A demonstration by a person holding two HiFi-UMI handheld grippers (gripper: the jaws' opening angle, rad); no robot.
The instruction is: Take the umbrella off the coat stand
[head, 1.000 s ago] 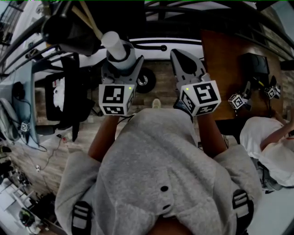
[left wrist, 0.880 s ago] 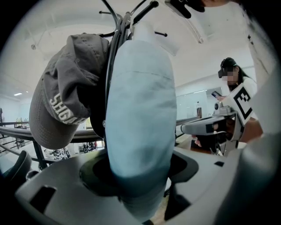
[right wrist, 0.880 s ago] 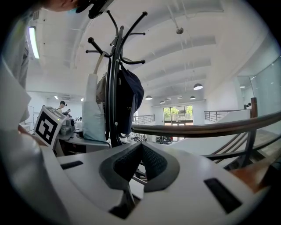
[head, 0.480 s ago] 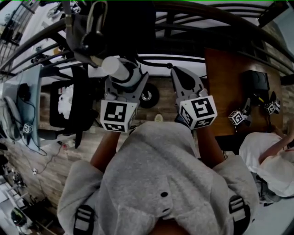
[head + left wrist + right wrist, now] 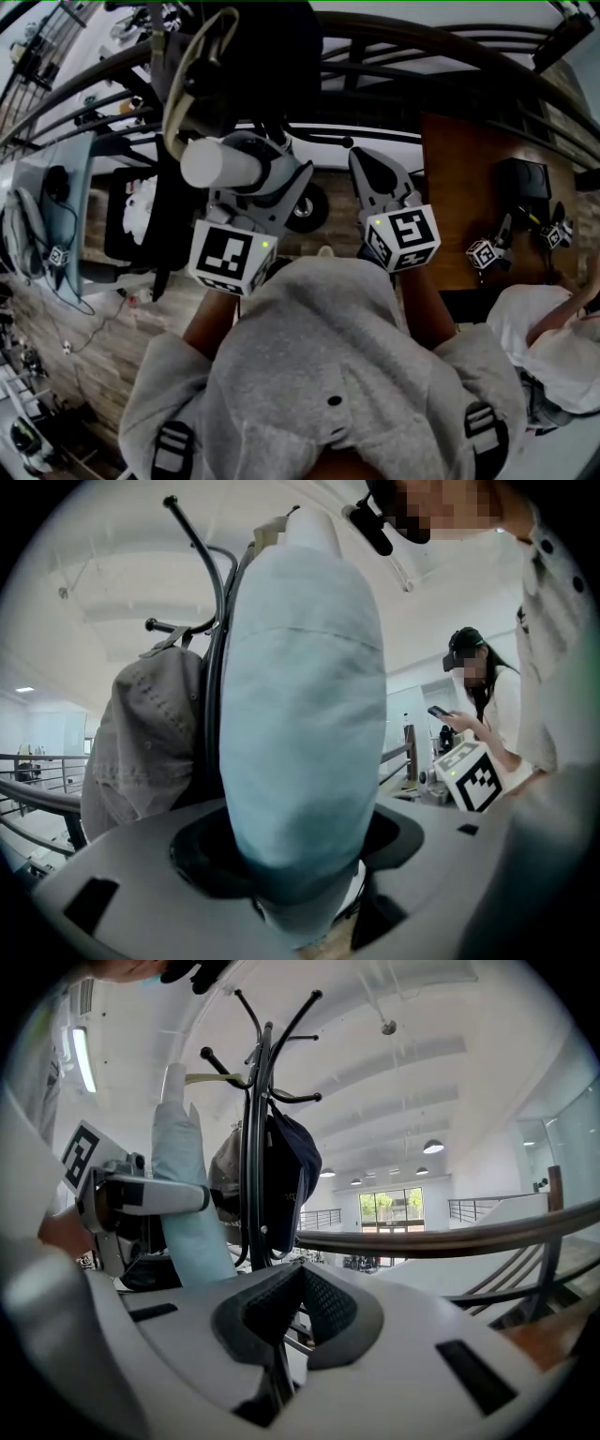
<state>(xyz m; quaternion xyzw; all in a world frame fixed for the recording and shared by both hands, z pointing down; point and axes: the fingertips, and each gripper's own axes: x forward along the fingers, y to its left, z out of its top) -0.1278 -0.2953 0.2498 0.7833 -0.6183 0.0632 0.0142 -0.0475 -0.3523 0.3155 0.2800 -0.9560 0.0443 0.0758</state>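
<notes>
Left gripper (image 5: 295, 847) fingers grasping the folded pale-blue umbrella (image 5: 300, 714), close beside the coat stand (image 5: 255, 1147), right gripper (image 5: 300, 1297) fingers clenched, empty

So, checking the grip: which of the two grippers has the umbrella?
The left gripper: its jaws clamp the pale blue folded umbrella, while the right gripper is shut on nothing.
</notes>
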